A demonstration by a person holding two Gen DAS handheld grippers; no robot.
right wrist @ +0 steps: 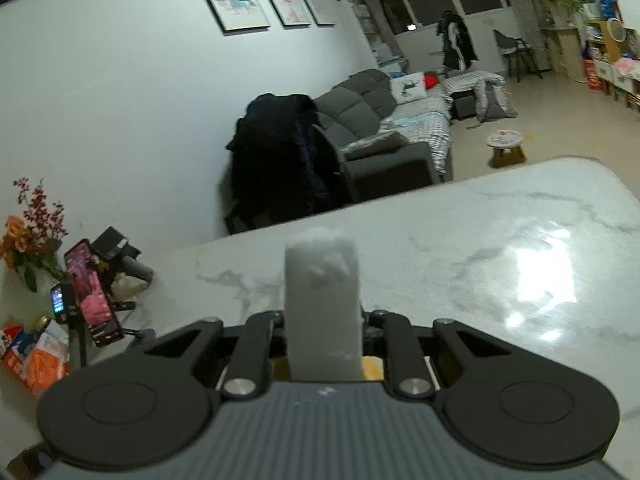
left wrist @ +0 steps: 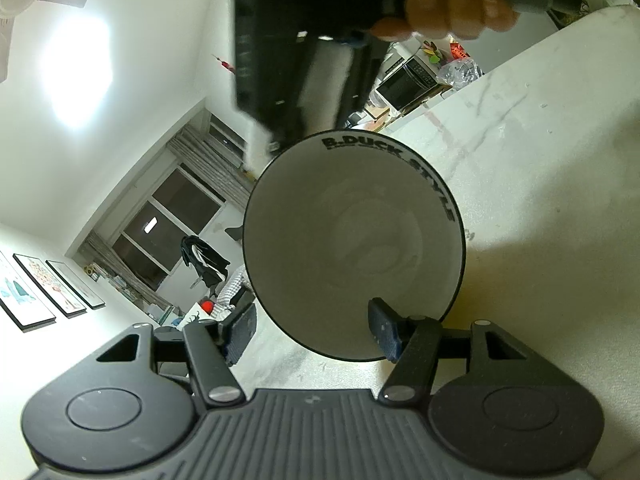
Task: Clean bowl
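A pale bowl point(left wrist: 352, 240) with a thin black rim and the black letters "B.DUCK STYLE" is tilted, its inside facing the left wrist camera, above the marble table point(left wrist: 540, 200). My left gripper point(left wrist: 312, 332) is shut on the bowl's lower rim, one blue pad point(left wrist: 382, 326) lying inside the bowl and the other at its outer edge. My right gripper point(left wrist: 296, 120), held by a hand point(left wrist: 448, 4), comes in blurred from above the bowl's upper rim. In the right wrist view the right gripper point(right wrist: 322, 320) is shut on a white wiping pad point(right wrist: 320, 280). That view does not show the bowl.
A phone on a stand point(right wrist: 90, 292), flowers point(right wrist: 32, 236) and orange packets point(right wrist: 36, 360) crowd the table's left end. A dark coat point(right wrist: 280, 160) hangs just beyond the table's far edge. Shiny marble top point(right wrist: 500, 240) stretches right. A microwave point(left wrist: 408, 80) stands beyond the table.
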